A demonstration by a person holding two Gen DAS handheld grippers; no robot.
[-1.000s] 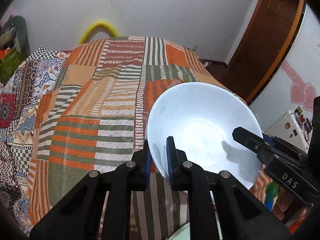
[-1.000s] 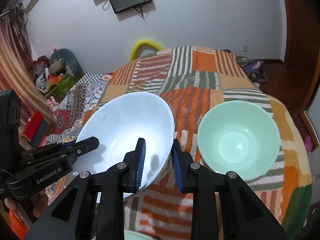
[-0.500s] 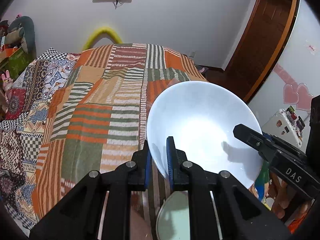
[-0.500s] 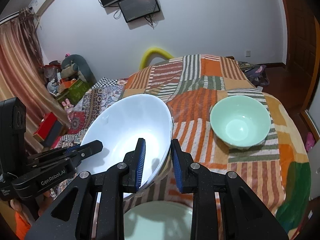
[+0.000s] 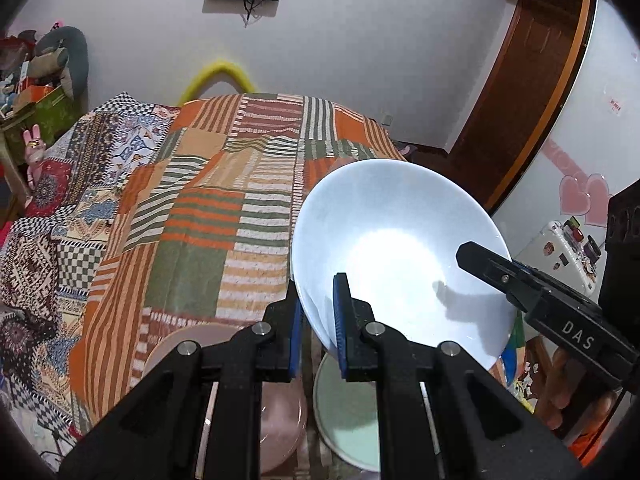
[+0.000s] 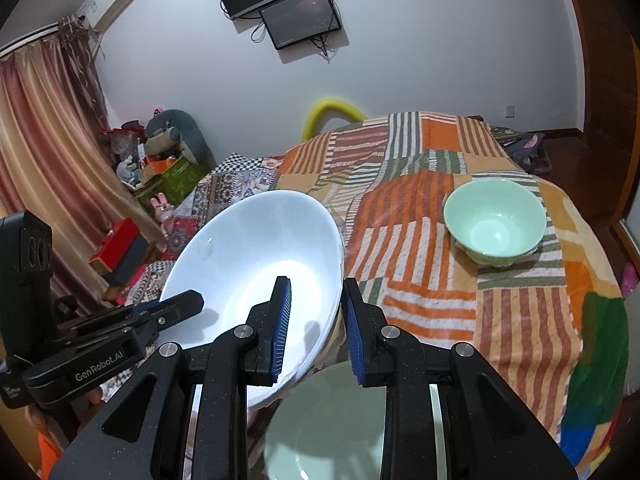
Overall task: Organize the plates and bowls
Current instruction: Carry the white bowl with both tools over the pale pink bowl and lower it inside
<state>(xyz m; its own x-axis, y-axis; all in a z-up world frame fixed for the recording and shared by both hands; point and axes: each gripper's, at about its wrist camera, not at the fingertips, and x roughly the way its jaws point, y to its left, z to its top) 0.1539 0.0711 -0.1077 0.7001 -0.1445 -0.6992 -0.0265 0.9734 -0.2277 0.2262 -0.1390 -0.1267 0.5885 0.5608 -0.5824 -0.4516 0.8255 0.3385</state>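
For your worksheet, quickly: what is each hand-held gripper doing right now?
Left hand-held gripper: closed on the white bowl rim.
Right hand-held gripper: closed on the same bowl's opposite rim.

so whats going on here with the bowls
A person holds a claw in each hand, and both grip the same big white bowl by opposite sides of its rim. The left claw and the right claw carry it tilted in the air above the patchwork bedspread. A green plate and a pink plate sit just below, and a small green bowl rests further off on the bed.
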